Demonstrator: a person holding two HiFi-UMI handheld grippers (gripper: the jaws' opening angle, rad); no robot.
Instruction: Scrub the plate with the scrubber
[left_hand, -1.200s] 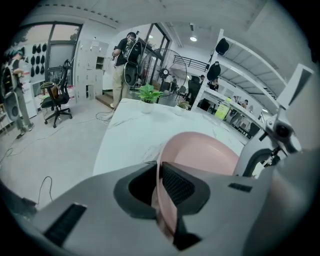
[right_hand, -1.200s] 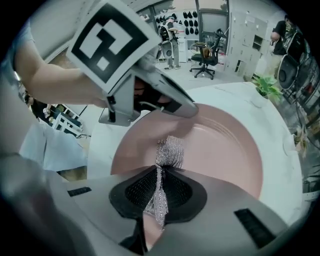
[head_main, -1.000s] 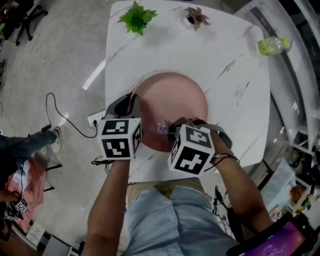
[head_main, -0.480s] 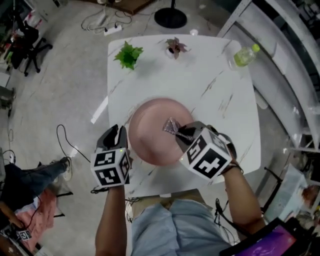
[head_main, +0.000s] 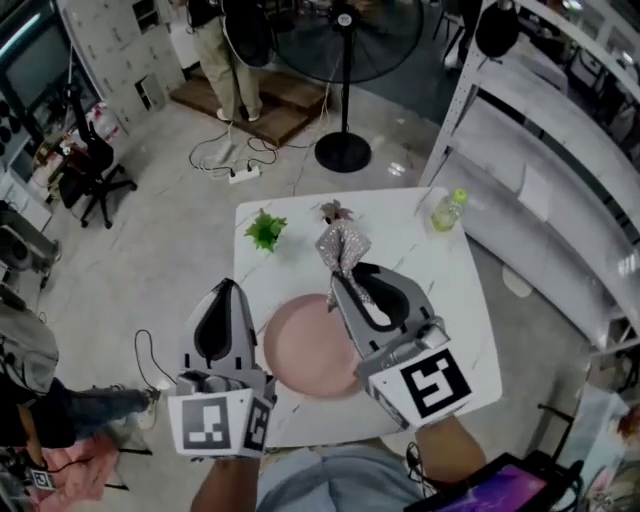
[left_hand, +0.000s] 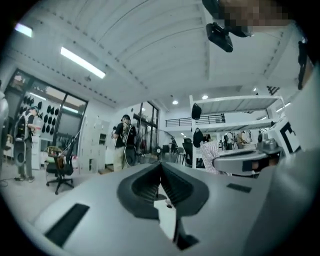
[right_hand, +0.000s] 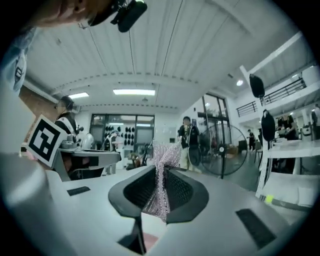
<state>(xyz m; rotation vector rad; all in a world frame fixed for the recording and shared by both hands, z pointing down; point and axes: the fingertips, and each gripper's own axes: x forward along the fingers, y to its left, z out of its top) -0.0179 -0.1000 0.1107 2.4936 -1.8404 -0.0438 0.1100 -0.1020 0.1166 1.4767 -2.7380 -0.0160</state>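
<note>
A round pink plate lies on the white marble table, seen far below in the head view. Both grippers are lifted high above it and point up and away. My right gripper is shut on a silvery mesh scrubber, which sticks out past the jaw tips; the right gripper view shows the scrubber pinched between the dark pads. My left gripper hangs left of the plate with its jaws closed together and nothing between them.
On the table's far side stand a green plant, a small reddish plant and a yellow-green bottle. A floor fan, a standing person, cables and an office chair surround the table. White shelving runs along the right.
Both grippers rose well above the table and tilted upward; the scrubber lifted off the plate with the right gripper. The head view pulled back, so the table looks smaller.
</note>
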